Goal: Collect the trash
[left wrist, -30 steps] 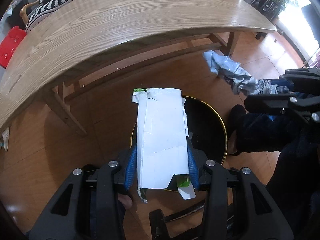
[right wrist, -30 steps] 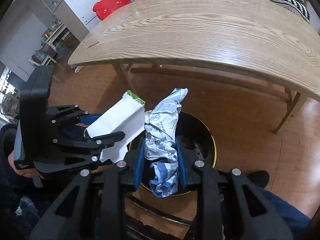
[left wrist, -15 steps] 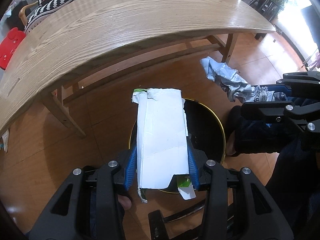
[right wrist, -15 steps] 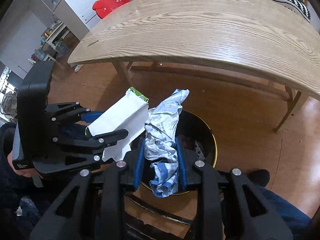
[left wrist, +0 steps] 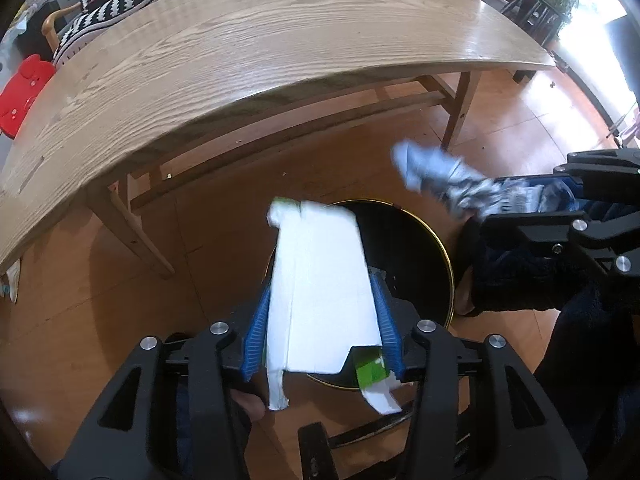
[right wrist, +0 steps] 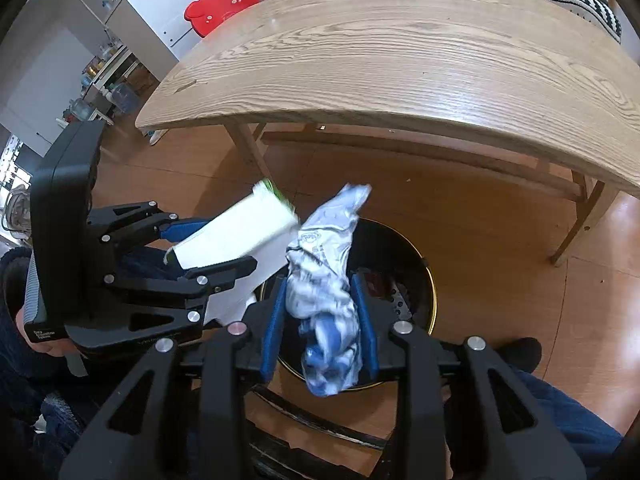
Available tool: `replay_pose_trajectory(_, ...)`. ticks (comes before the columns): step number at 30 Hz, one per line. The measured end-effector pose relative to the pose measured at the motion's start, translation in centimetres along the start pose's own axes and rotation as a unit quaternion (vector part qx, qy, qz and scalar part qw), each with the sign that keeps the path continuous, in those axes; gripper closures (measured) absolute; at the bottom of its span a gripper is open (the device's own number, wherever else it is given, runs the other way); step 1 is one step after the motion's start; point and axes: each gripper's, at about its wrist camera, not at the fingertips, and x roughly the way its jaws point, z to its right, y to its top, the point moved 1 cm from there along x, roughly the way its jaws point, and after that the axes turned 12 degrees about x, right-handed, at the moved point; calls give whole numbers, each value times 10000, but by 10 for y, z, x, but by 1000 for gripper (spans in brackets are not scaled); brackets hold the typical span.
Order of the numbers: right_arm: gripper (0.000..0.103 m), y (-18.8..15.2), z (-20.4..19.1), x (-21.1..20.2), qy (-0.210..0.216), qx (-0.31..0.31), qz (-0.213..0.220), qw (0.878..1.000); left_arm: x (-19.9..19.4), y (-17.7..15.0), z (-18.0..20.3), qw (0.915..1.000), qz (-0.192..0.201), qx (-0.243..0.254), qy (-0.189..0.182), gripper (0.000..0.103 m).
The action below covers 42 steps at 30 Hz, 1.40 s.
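Observation:
A black bin with a gold rim (left wrist: pixel 444 248) stands on the wooden floor below both grippers; it also shows in the right wrist view (right wrist: pixel 430 280). My left gripper (left wrist: pixel 322 292) holds a flattened white carton with green print (left wrist: pixel 320 284) over the bin's near left side, with its blue pads (left wrist: pixel 256 328) spread and the carton blurred. The carton also shows in the right wrist view (right wrist: pixel 236 236). My right gripper (right wrist: pixel 318 304) holds a crumpled blue-and-white wrapper (right wrist: pixel 324 280) over the bin, pads spread and the wrapper blurred. The wrapper shows in the left wrist view (left wrist: pixel 440 178).
A long wooden table (left wrist: pixel 240 52) stands just beyond the bin, its legs (left wrist: pixel 128 220) on the floor to the left and right. A red object (right wrist: pixel 220 6) and a white cabinet (right wrist: pixel 160 12) lie past the table's left end. My legs are below.
Both pairs of pads have spread wider than before. The carton and the wrapper are now blurred and shifted slightly. Both grippers sit a little farther forward over the bin.

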Motion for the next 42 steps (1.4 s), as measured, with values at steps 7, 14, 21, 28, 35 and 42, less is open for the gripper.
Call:
replay_pose_trajectory(7, 41, 1, 0, -5, 28, 36, 107, 9999, 0, 2, 2, 10000, 32, 58, 45, 23)
replay_pose_trajectory(14, 27, 5, 2, -10, -23, 101, 265, 9996, -3, 6, 0, 9999, 88, 29, 118, 17)
replay_pose_trajectory(21, 22, 36, -3, -42, -203, 64, 865, 9960, -43, 30, -27, 9970, 704, -198, 272, 14)
replay_pose_trajectory(28, 8, 106, 9, -92, -664, 150, 1803, 9812, -99, 78, -94, 9834, 1355, -613, 1037, 10)
replay_pose_trajectory(35, 7, 185, 52, -108, -1154, 659, 2228, 9658, -113, 125, -165, 9635, 1787, -1113, 1652, 7)
replay_pose_trajectory(42, 7, 212, 86, -94, -1704, 696, 2591, 9481, -84, 125, -211, 9507, 2026, -1350, 1920, 7)
